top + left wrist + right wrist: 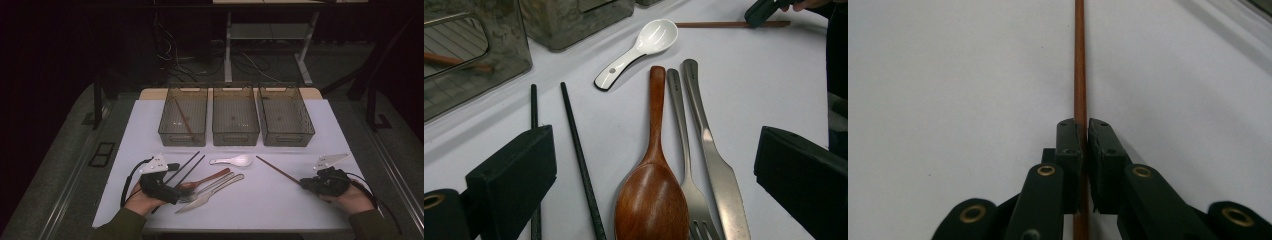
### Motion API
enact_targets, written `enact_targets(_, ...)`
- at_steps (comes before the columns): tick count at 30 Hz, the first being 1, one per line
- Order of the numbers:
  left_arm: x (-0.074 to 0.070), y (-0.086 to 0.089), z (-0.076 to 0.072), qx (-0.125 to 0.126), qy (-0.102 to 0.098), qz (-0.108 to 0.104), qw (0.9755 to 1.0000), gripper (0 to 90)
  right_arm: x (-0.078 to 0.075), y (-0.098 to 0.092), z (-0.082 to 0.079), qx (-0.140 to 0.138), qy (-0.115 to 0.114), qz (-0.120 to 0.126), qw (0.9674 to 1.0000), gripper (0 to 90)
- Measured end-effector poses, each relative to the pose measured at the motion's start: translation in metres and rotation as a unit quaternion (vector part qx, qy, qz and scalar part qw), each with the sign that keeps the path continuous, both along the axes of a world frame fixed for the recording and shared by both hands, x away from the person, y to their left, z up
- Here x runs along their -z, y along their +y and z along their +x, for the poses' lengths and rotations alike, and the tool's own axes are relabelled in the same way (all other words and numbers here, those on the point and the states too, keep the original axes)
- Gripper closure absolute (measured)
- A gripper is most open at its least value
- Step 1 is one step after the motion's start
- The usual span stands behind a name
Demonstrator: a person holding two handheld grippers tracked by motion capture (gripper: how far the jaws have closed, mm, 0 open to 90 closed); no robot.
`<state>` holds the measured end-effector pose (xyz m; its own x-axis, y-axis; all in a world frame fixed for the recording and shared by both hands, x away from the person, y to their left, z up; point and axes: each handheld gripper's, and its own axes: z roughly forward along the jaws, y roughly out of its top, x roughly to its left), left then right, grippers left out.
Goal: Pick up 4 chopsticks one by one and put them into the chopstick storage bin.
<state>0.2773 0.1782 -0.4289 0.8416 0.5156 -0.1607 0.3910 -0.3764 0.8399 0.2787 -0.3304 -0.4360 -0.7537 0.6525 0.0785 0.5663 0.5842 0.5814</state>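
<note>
My right gripper (1083,135) is shut on a brown wooden chopstick (1079,60) that lies on the white table; it grips the chopstick's near end (277,170) at the right front. On the left, my left gripper (654,180) stands open, its jaws wide on either side of a wooden spoon (651,200), a steel fork (679,125) and a steel knife (709,150) lying side by side. Two black chopsticks (576,150) lie just left of the spoon. A white ceramic spoon (644,45) rests farther off.
Three clear bins stand in a row at the back: left (182,136), middle (235,136), right (287,137). Inside the left one lies a brown chopstick (182,116). Bare white tabletop (270,200) spreads between the two hands.
</note>
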Motion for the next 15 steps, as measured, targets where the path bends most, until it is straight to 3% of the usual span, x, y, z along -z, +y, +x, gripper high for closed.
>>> enact_targets(15,0.0003,-0.0002,0.0,0.0,0.001,0.0,1.0,2.4,-0.0085,-0.0053,-0.0011,0.005,-0.021,0.03,0.9993,83.4)
